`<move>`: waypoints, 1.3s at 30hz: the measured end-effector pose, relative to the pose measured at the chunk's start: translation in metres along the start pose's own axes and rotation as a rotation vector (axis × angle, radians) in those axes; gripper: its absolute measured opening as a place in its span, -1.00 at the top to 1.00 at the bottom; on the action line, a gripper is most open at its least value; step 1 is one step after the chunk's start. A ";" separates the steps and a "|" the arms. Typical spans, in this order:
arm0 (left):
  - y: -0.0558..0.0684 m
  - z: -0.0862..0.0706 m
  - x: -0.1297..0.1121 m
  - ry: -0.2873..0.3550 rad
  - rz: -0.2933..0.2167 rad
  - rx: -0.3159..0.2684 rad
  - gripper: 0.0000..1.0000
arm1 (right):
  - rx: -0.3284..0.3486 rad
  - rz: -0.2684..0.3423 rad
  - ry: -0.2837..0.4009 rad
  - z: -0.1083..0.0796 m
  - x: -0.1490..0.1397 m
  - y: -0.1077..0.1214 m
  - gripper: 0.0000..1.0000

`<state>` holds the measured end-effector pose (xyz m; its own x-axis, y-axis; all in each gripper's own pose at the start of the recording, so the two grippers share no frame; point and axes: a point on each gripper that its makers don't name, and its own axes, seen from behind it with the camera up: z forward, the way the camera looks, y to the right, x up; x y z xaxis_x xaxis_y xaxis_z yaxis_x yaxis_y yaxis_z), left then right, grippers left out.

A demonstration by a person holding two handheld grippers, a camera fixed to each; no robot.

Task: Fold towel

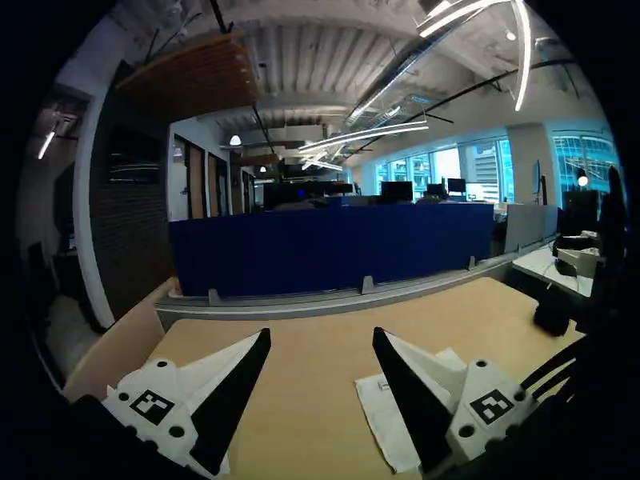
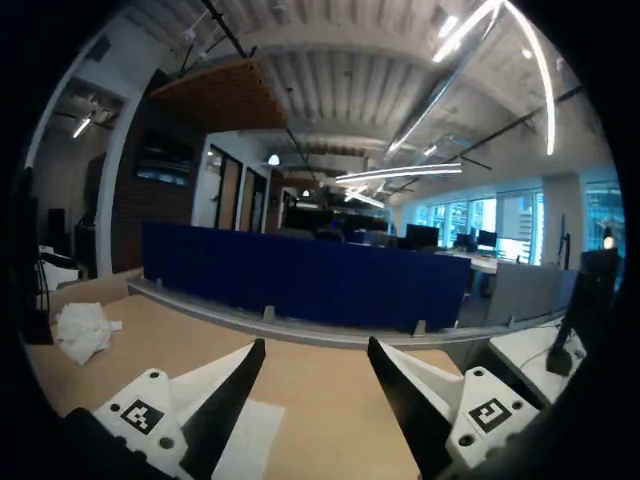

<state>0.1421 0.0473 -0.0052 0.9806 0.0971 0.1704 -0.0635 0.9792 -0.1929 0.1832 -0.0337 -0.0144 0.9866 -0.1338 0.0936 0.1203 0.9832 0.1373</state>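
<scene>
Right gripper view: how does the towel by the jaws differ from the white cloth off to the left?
The towel lies flat with straight edges; the cloth is crumpled in a heap. The towel is close, partly hidden by the right gripper; the cloth lies farther off. Both are white, on the desk.

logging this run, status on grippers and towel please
Left gripper open, right gripper open, both empty. Towel flat on the table, not yet gripped. Crumpled cloth lies apart at the table's edge, not in the way.
</scene>
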 end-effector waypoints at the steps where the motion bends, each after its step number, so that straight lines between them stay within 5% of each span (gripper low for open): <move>1: 0.003 0.000 -0.001 -0.009 0.010 -0.015 -0.89 | 0.016 -0.010 -0.017 0.000 -0.002 -0.003 -0.99; 11: 0.051 0.001 -0.025 -0.121 0.087 -0.222 -0.89 | 0.219 -0.122 -0.202 -0.010 -0.033 -0.045 -1.00; 23: 0.061 0.009 -0.047 -0.160 0.101 -0.264 -0.89 | 0.280 -0.156 -0.253 -0.011 -0.054 -0.061 -1.00; 39: 0.087 0.016 -0.122 -0.263 0.136 -0.338 -0.89 | 0.337 -0.177 -0.338 -0.006 -0.131 -0.079 -1.00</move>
<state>0.0143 0.1238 -0.0273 0.8844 0.3058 0.3527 -0.0818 0.8453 -0.5280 0.0449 -0.0926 -0.0436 0.8567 -0.3821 0.3466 0.1851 0.8548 0.4849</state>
